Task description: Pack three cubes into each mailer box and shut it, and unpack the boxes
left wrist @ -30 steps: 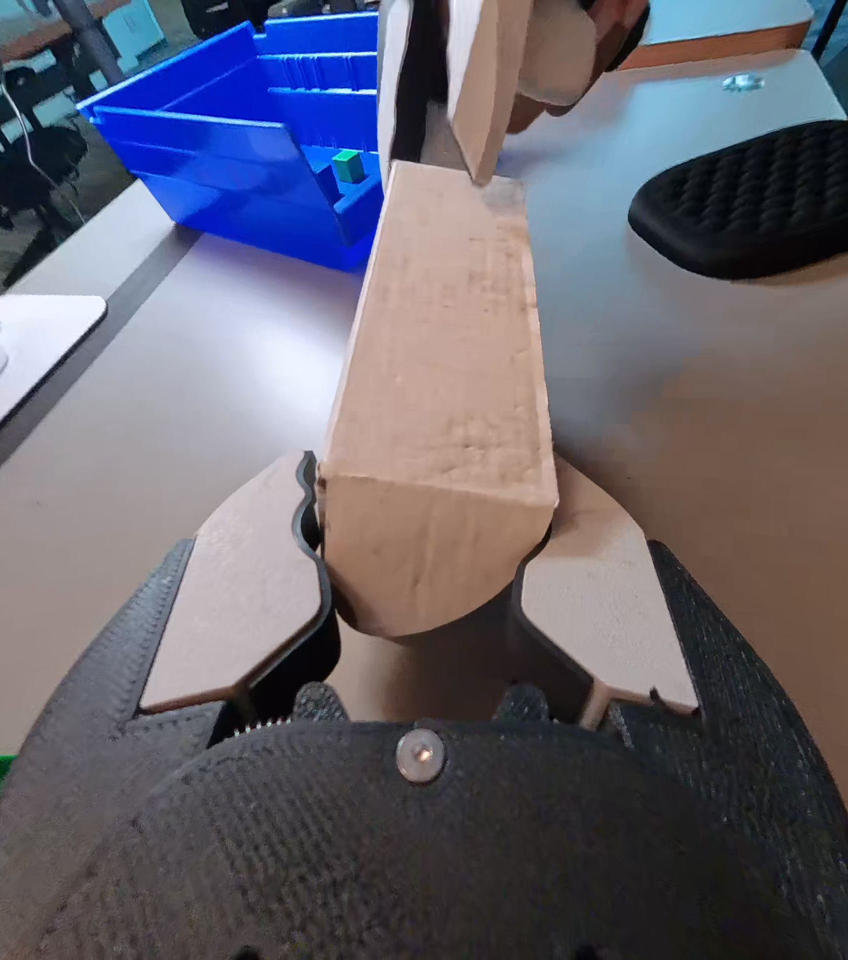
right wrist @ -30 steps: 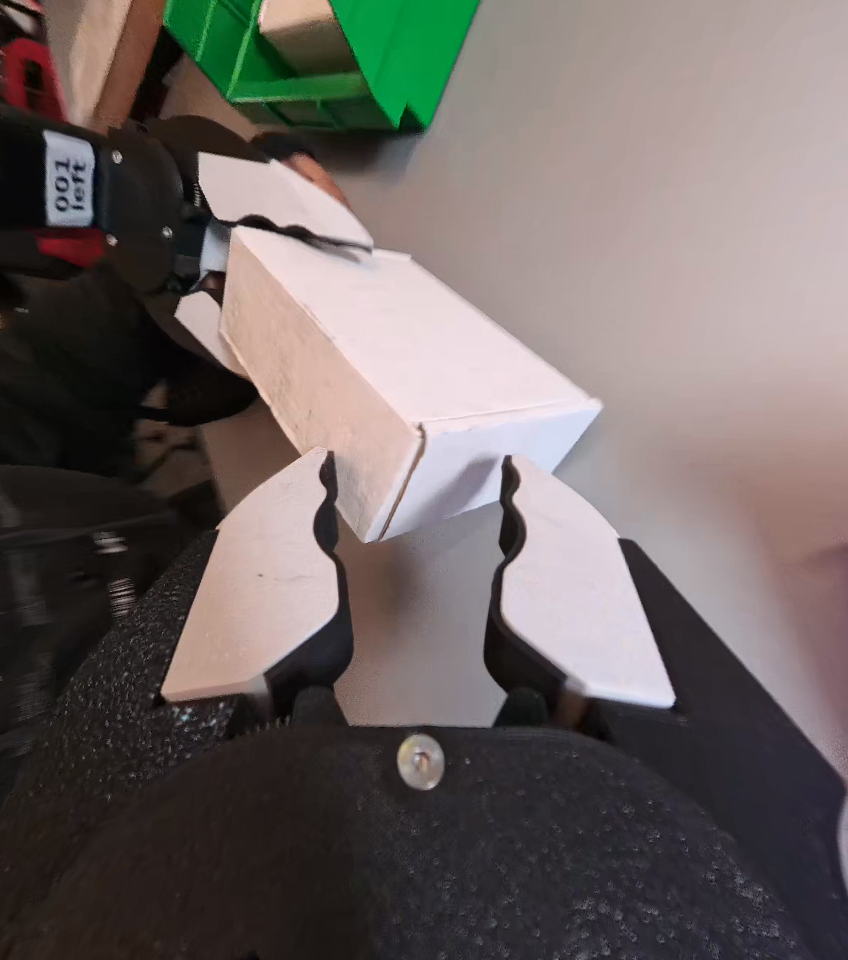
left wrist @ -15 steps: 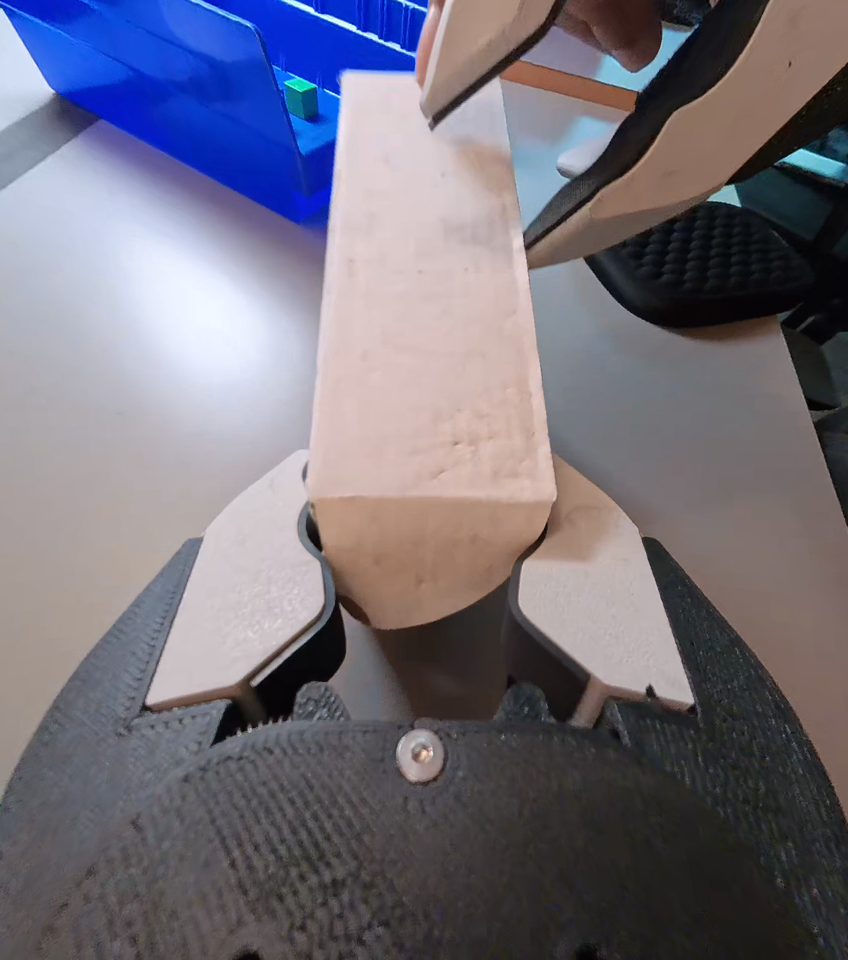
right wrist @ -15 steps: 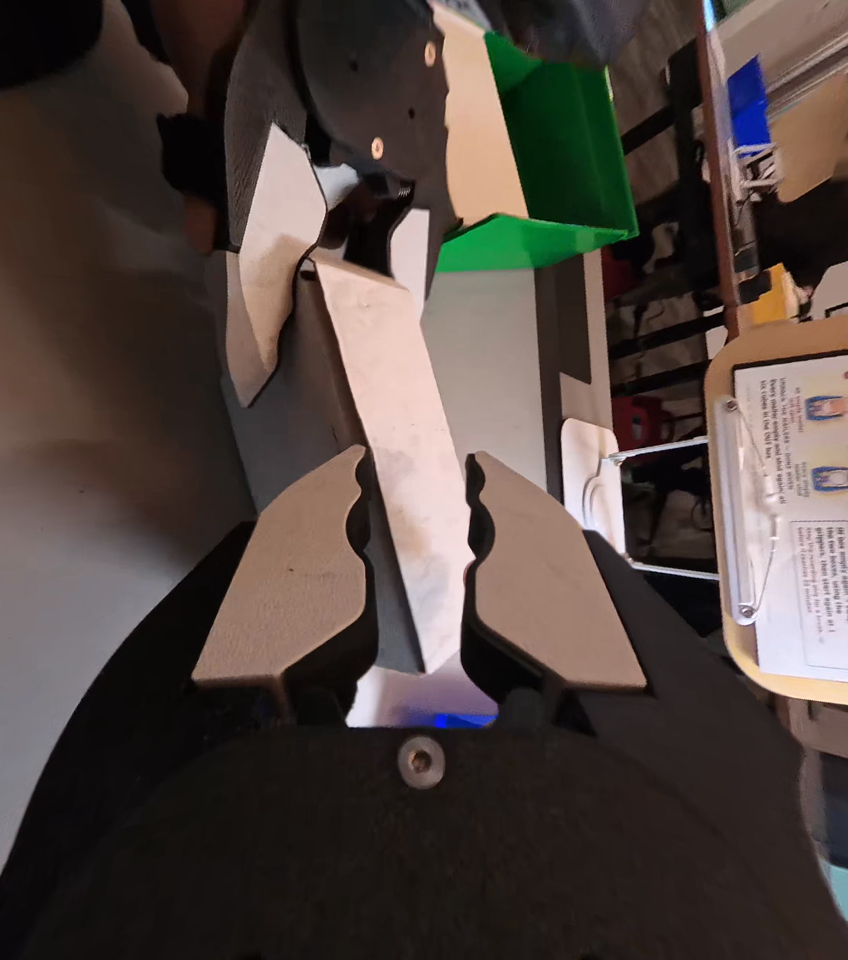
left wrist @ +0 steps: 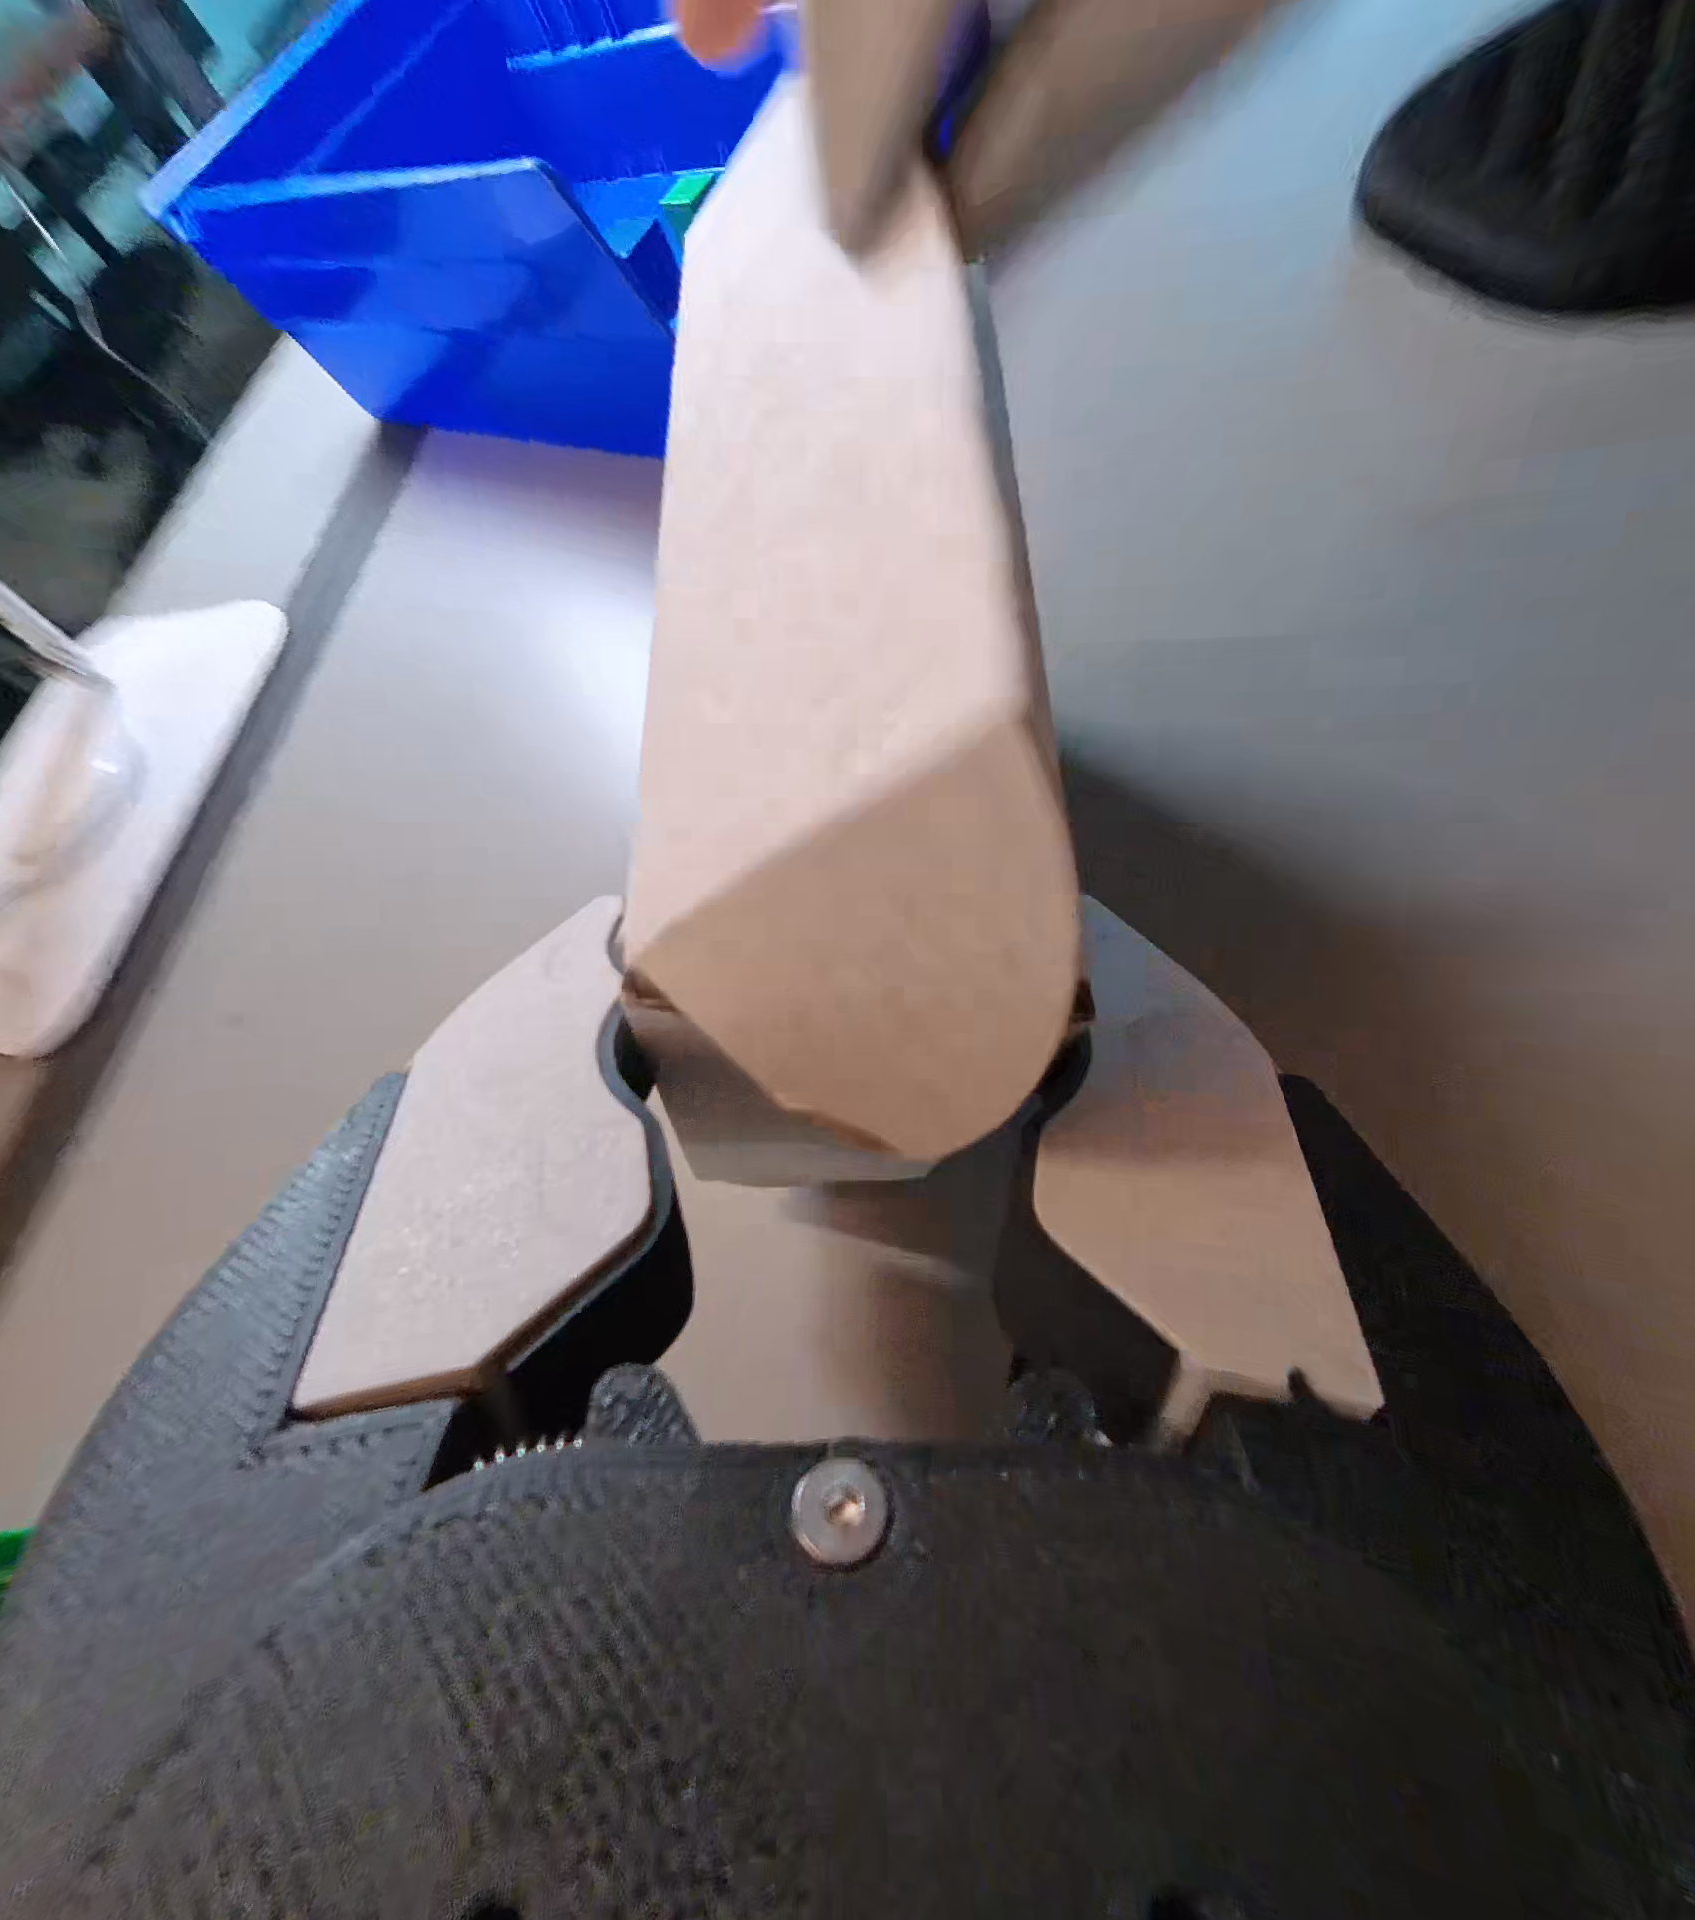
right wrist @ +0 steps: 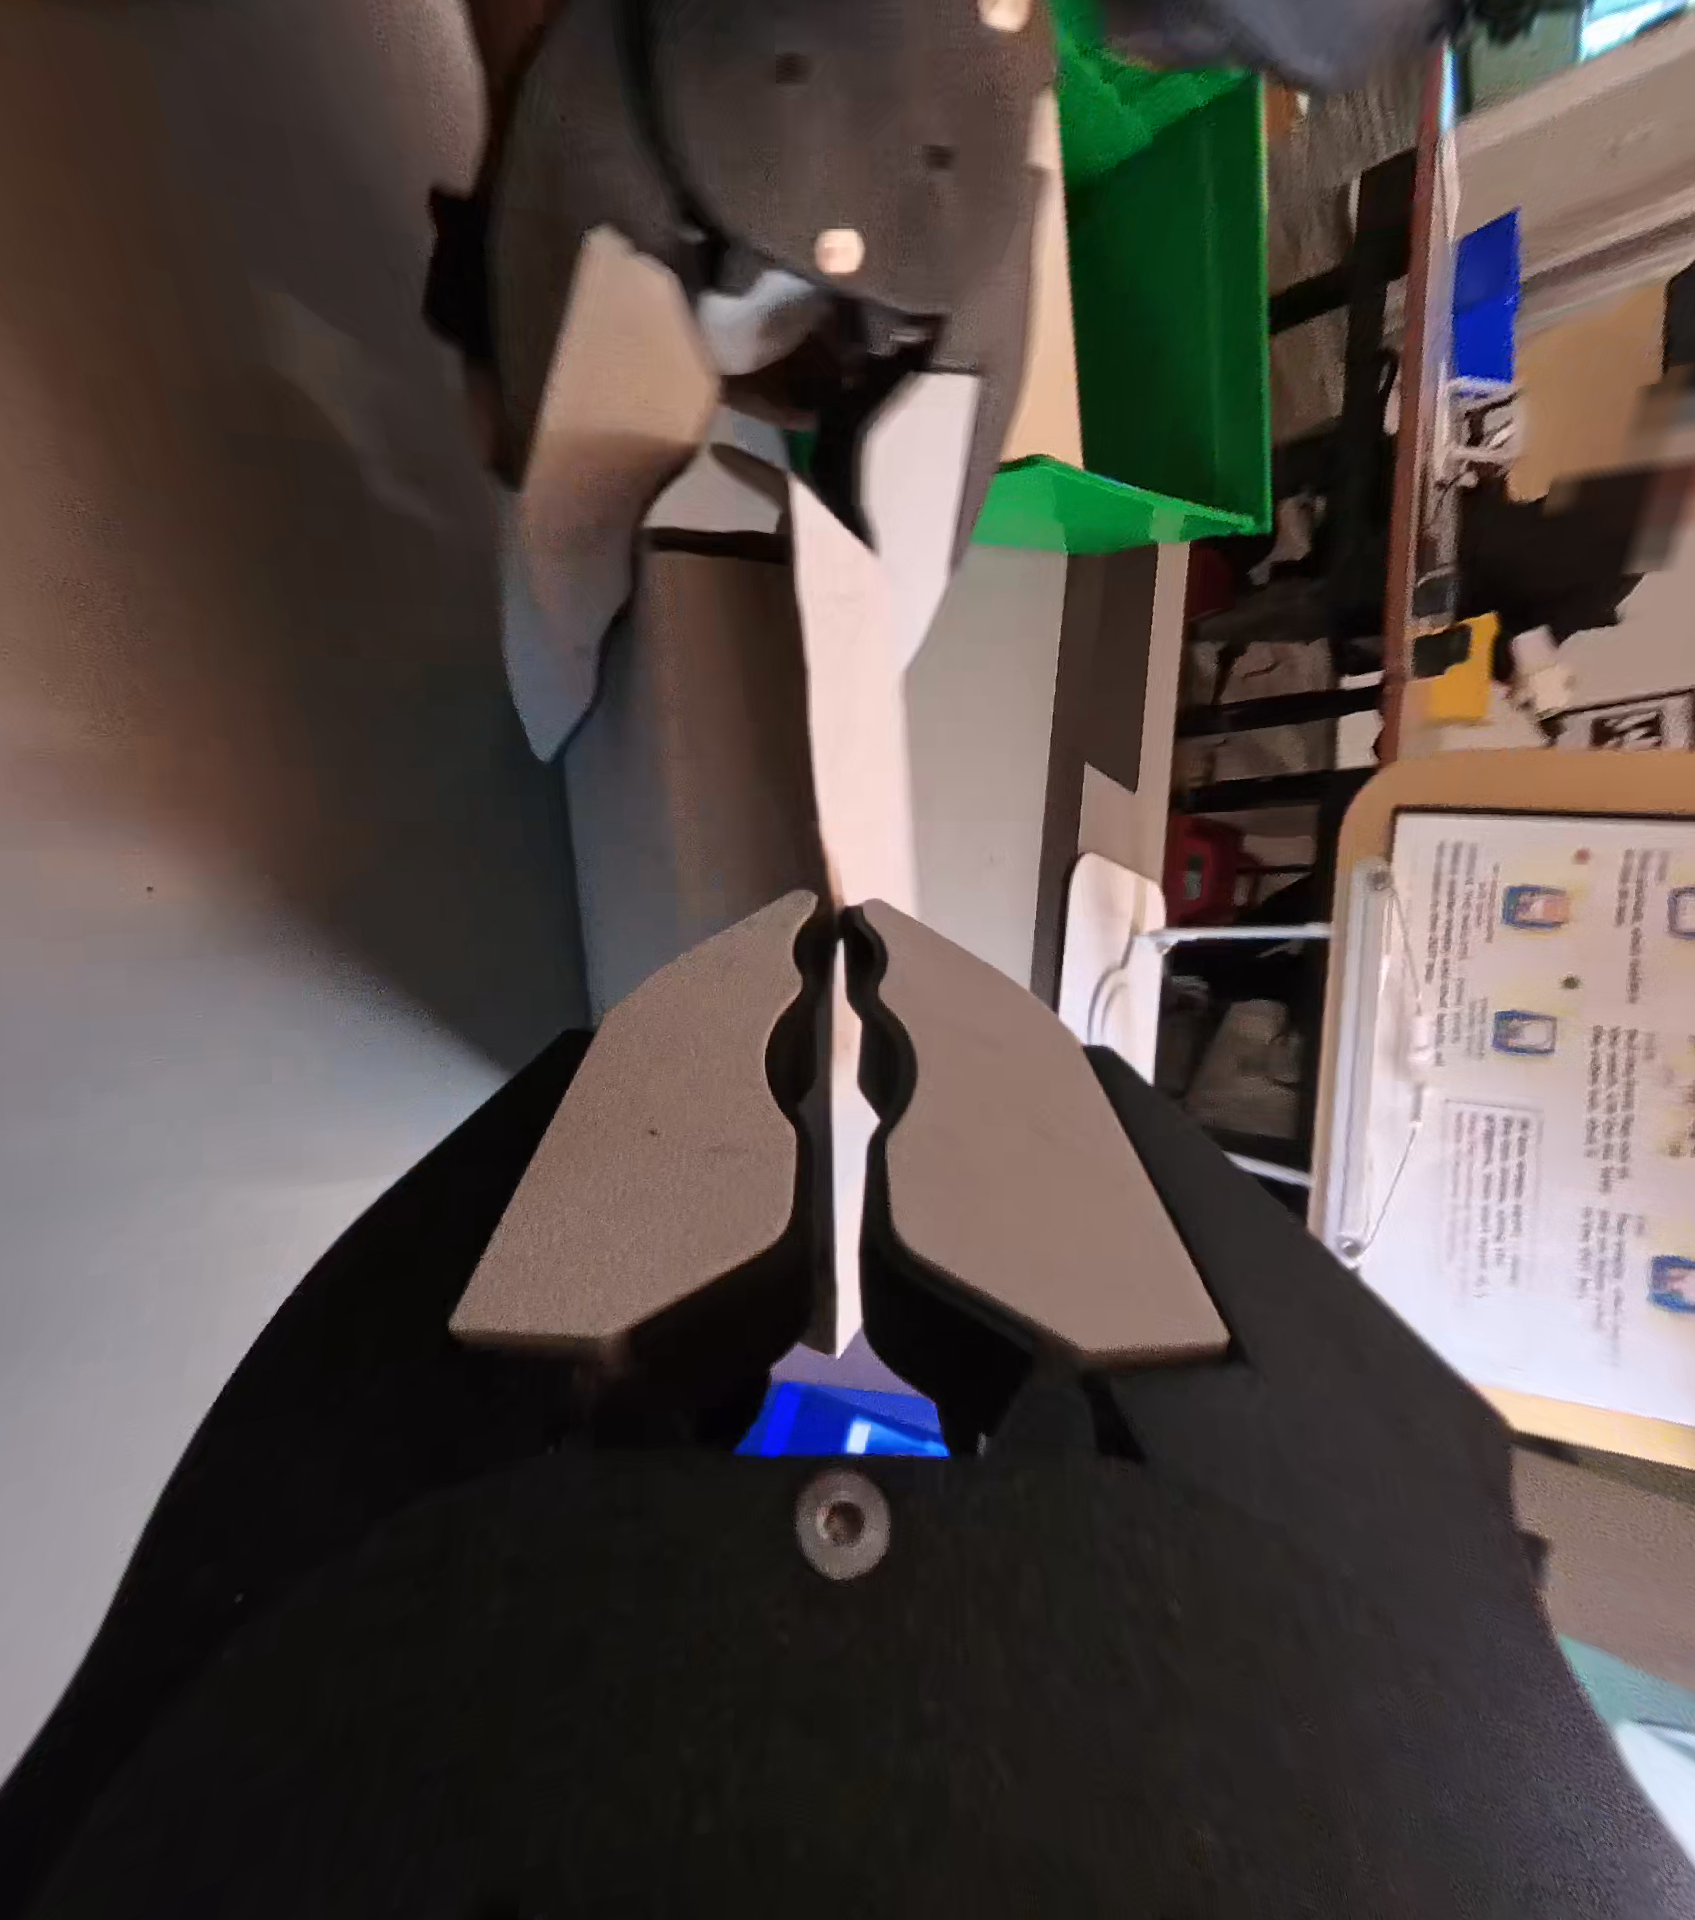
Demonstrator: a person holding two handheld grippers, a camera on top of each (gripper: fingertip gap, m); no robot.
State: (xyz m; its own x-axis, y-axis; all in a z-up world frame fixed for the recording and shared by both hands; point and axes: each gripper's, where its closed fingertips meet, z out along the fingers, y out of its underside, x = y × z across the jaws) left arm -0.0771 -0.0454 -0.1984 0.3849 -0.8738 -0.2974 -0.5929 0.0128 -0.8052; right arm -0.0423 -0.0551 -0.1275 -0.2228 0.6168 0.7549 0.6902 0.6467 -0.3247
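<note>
Mailer box [left wrist: 843, 623] held off the tabletop [left wrist: 1394, 727], long axis running away from the left gripper [left wrist: 848, 1039], whose jaws are clamped on the near end. At the far end the right gripper [right wrist: 841, 925] has its jaws pressed nearly together on a thin cardboard panel, apparently the lid or front flap; a seam shows open at the box's near lower corner. Both views motion-blurred.

Blue bin [left wrist: 469, 270] sits toward the far left corner of the tabletop, one small green cube [left wrist: 687, 192] visible inside. Green bin [right wrist: 1165, 312] behind the left gripper in the right wrist view. Black textured pad [left wrist: 1601, 156] at far right.

Judged step: opening the box.

Risks:
- Flap pulled off-line could crease or tear; thin card pinched at one point.
- Left grip holds only the box end; a hard pull may twist it loose.
- Box tilted in mid-air; any cubes inside could spill once it opens. Contents not visible.
</note>
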